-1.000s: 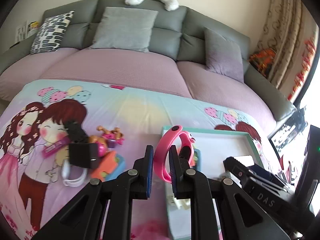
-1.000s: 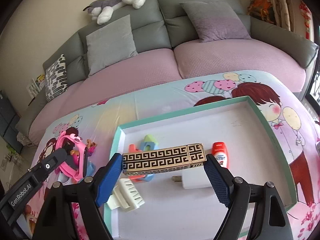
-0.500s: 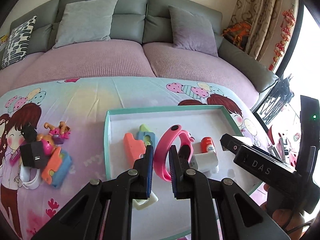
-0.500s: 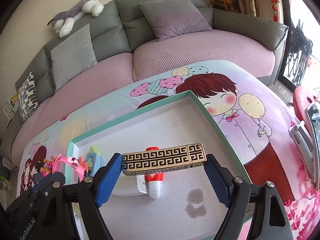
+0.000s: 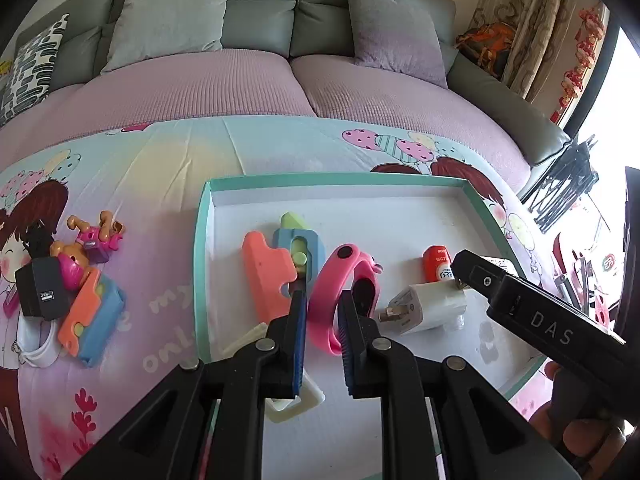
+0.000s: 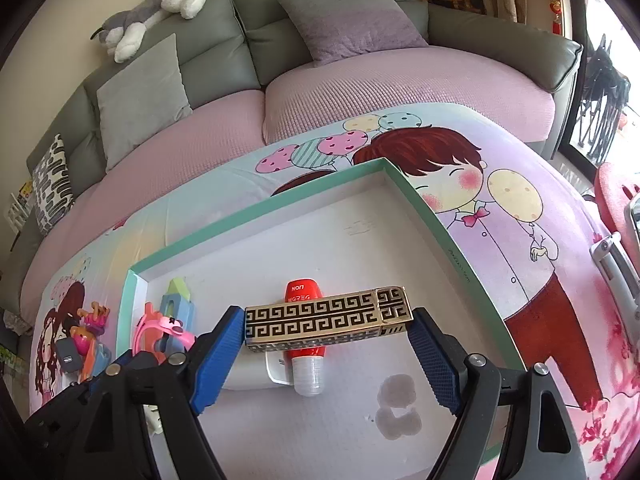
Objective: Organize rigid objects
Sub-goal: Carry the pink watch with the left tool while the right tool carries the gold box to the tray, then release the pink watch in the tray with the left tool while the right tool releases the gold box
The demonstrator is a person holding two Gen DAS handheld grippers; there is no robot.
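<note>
The left gripper (image 5: 322, 320) is pinched on a pink wristband (image 5: 340, 280), a loop of smooth rubbery strap with a black round button near its top; the band stands on edge between the blue pads, over the white floor of a tray (image 5: 400, 216) with a teal rim. Just beyond the left gripper's fingertips lie an orange puzzle-shaped block (image 5: 264, 272) and a blue block with a pale green insert (image 5: 298, 240), touching each other. To its right sit a white plug adapter (image 5: 432, 304) and a small red bottle (image 5: 438, 262), side by side. Left of the tray, on the cartoon-printed cloth (image 5: 160, 168), a heap of toys and a black charger (image 5: 42, 292) lies well apart from the gripper. The right gripper (image 6: 328, 328) is spread wide and clamps a long box (image 6: 328, 314) by its two ends; the box is gold with a black key pattern and hangs level above the red bottle (image 6: 302, 292) and the tray floor (image 6: 360, 248). A dark stain (image 6: 398, 404) marks the floor just below the right pad.
</note>
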